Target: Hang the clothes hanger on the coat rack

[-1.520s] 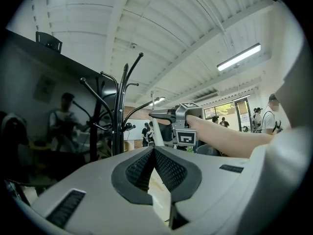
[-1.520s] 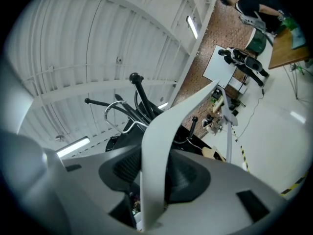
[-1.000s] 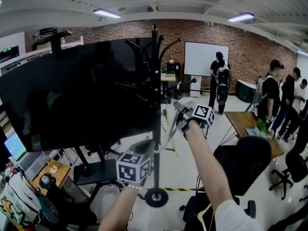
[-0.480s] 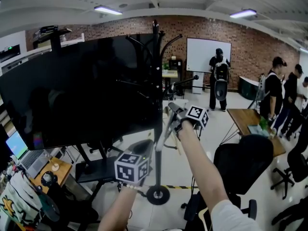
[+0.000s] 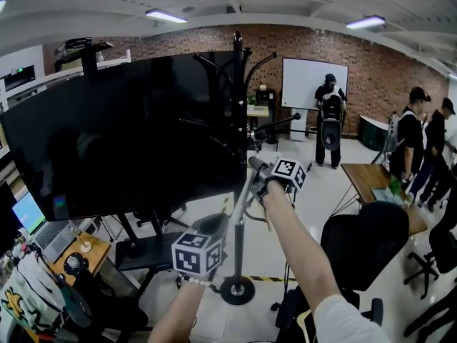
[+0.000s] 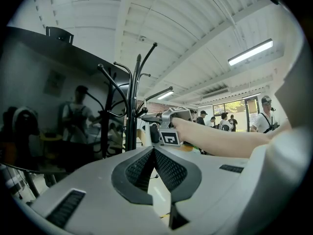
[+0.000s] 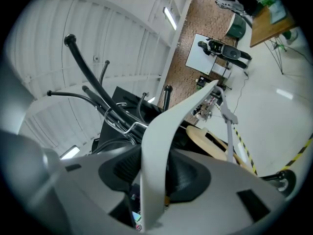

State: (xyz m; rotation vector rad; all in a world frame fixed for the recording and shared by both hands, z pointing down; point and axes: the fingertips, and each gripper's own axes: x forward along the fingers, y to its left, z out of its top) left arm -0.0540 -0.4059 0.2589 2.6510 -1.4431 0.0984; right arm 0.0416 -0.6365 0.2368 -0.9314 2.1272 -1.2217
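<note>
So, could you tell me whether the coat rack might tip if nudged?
It may wobble: the coat rack is a tall thin pole on a small round base. The hanger in the right gripper looks light, so its push is probably gentle.

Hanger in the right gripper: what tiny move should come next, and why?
Probably nudge the hanger toward the coat rack so its wire hook catches on it. The right gripper is clamped on the hanger, and the hook sits close by the rack's black pegs, but I can't tell that it rests on one.
</note>
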